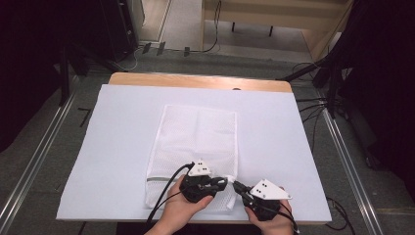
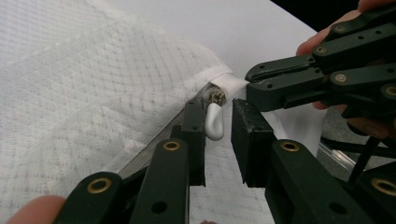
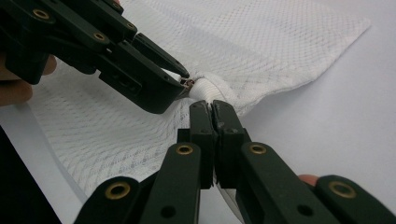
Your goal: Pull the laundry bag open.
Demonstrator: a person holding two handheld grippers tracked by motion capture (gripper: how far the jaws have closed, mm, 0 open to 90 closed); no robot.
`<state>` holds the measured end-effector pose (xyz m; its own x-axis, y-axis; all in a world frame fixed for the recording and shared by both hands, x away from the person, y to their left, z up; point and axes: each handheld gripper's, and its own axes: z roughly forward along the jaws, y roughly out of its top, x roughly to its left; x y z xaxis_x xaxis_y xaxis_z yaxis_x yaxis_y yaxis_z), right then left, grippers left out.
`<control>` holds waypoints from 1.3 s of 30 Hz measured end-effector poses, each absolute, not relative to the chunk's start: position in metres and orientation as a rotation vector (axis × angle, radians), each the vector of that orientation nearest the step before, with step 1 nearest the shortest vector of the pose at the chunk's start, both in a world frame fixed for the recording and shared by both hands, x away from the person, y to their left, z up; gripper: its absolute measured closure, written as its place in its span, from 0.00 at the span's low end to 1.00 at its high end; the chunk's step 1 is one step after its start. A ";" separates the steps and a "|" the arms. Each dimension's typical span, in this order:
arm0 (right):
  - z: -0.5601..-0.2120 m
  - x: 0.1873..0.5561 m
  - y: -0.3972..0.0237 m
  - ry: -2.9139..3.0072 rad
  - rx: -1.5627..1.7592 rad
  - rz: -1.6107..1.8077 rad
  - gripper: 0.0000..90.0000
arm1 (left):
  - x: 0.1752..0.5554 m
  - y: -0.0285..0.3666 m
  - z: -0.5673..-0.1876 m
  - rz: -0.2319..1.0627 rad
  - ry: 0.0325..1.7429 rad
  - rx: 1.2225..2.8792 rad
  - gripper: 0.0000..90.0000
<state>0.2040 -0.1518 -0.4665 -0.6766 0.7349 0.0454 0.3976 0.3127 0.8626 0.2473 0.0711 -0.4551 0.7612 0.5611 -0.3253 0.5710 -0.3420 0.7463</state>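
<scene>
At the near edge of the tabletop [image 1: 303, 147], a person's two hands each held a tool against the near right corner of a white mesh laundry bag [image 1: 195, 137]. The bag lay flat on the white sheet, its zipper edge toward the person and its closed end farther back toward the wooden strip.

The right tool [image 3: 212, 107] had its jaws together, clamped on the white fabric tab [image 2: 232, 85] at the end of the zipper. The left tool [image 2: 219, 126] had its jaws apart, straddling the white zipper pull [image 2: 215, 122], which hung between them without visible contact.

Handling assessment: the bag appeared light, soft and limp, and would likely bunch or slide if pulled at one point only. The zipper pull was small, smooth and probably slippery; it was judged best gripped across its flat faces, with the corner tab anchored by the other tool.

View comparison: the left gripper view showed the pull, the metal slider and the gap between the jaws. The right gripper view showed the pinch on the tab and the mesh gathering around it. The high view showed the bag's full outline and position, but the pull was too small to resolve there.
</scene>
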 end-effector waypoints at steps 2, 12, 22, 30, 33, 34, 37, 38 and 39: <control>-0.467 0.204 -0.151 2.228 1.011 1.307 1.00 | 0.248 0.071 -0.455 -0.029 0.852 2.014 0.86; -0.465 0.203 -0.151 2.224 1.003 1.306 1.00 | 0.249 0.074 -0.456 -0.042 0.863 2.023 0.96; -0.463 0.204 -0.153 2.214 1.031 1.280 1.00 | 0.248 0.076 -0.457 0.001 0.878 2.071 0.97; -0.462 0.204 -0.156 2.211 1.047 1.275 1.00 | 0.248 0.088 -0.459 0.031 0.893 2.088 0.97; -0.463 0.205 -0.157 2.209 1.047 1.275 1.00 | 0.249 0.096 -0.459 0.037 0.905 2.086 0.97; -0.463 0.205 -0.158 2.209 1.046 1.278 1.00 | 0.249 0.099 -0.459 0.039 0.913 2.081 0.97; -0.462 0.205 -0.158 2.205 1.048 1.276 1.00 | 0.248 0.106 -0.457 0.043 0.923 2.072 0.97; -0.462 0.205 -0.158 2.203 1.051 1.277 1.00 | 0.248 0.108 -0.457 0.046 0.926 2.071 0.97; -0.462 0.205 -0.159 2.202 1.050 1.276 1.00 | 0.247 0.110 -0.456 0.053 0.927 2.076 0.97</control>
<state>0.2049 -0.1586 -0.4619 -0.6451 0.7631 0.0374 0.4120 0.3062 0.8582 0.2473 0.1099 -0.4564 0.7256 0.6304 -0.2758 0.5949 -0.3734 0.7118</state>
